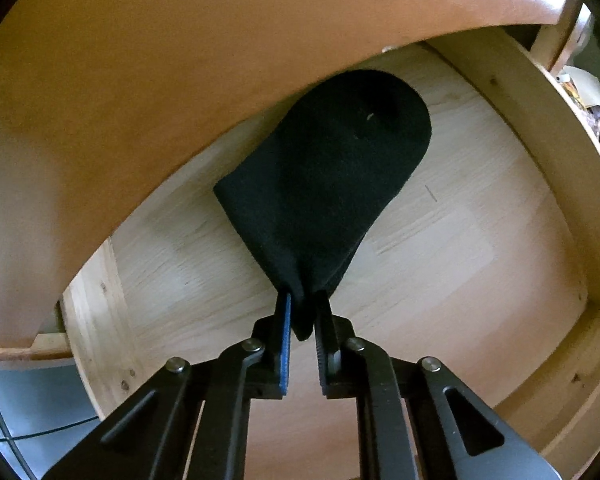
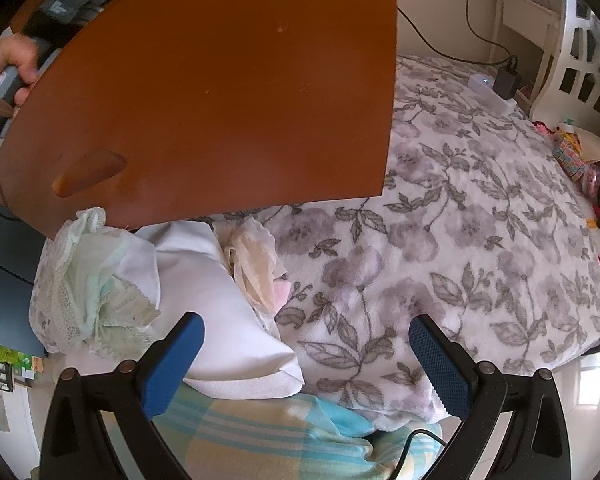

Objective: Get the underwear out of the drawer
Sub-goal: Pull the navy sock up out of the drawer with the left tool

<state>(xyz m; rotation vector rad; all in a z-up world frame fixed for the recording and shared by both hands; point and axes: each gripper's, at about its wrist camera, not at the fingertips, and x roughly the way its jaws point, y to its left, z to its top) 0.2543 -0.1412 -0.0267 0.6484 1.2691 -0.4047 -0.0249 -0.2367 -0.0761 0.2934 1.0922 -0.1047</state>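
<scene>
Right at the fingertips of the left gripper (image 1: pixel 304 312), a pinch of black underwear (image 1: pixel 320 184) is clamped, the jaws drawn narrow on a bunched corner of the fabric, with a small tail poking back between the pads. Just beyond the fingers the garment fans out, soft and limp, over the pale wooden floor of the drawer (image 1: pixel 440 248); its far rounded end is tucked under the brown panel (image 1: pixel 140 100) above. It is judged light and floppy, likely to drape and stretch rather than slide, so a corner grip should suffice, though a thin fold could slip. Over on the other side, the right gripper (image 2: pixel 306 360) is held wide with nothing between its blue pads (image 2: pixel 172 364), above a pile of pale garments (image 2: pixel 140 288) on the floral bedspread (image 2: pixel 460 240).
</scene>
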